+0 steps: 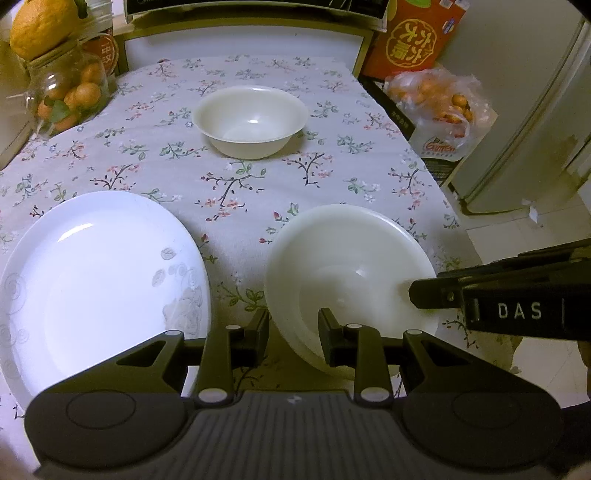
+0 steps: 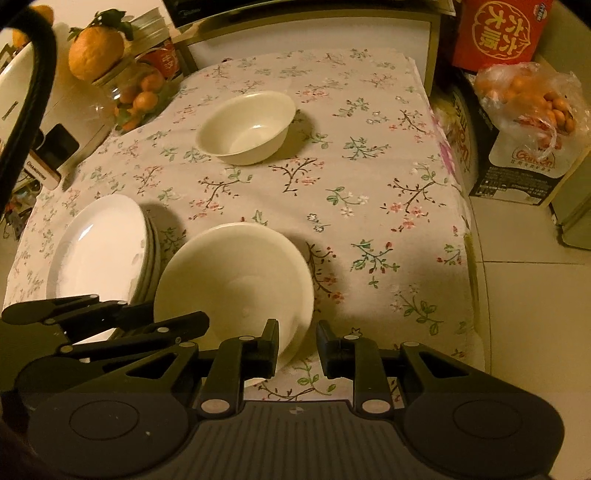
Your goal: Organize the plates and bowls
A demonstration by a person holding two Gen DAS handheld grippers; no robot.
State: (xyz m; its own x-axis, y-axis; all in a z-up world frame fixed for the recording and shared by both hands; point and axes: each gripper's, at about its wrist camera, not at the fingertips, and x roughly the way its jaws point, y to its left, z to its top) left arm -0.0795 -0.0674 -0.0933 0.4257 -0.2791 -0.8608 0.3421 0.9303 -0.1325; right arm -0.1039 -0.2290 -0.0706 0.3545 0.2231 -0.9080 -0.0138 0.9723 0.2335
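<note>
A near white bowl [image 1: 351, 273] [image 2: 232, 280] sits tilted on the floral tablecloth [image 1: 258, 192], held from both sides. My left gripper [image 1: 293, 332] straddles its near-left rim, one finger inside and one outside. My right gripper [image 2: 297, 345] straddles its near-right rim the same way. A second white bowl [image 1: 251, 118] [image 2: 247, 125] stands upright farther back. A stack of white plates [image 1: 99, 291] [image 2: 99, 247] lies to the left of the near bowl.
A glass jar of small oranges [image 1: 66, 96] topped by a big orange [image 1: 40, 29] stands at the back left. A bag of oranges [image 1: 439, 99] and a red box [image 1: 417, 37] sit off the table's right. The table's right edge [image 2: 469, 258] drops to a tiled floor.
</note>
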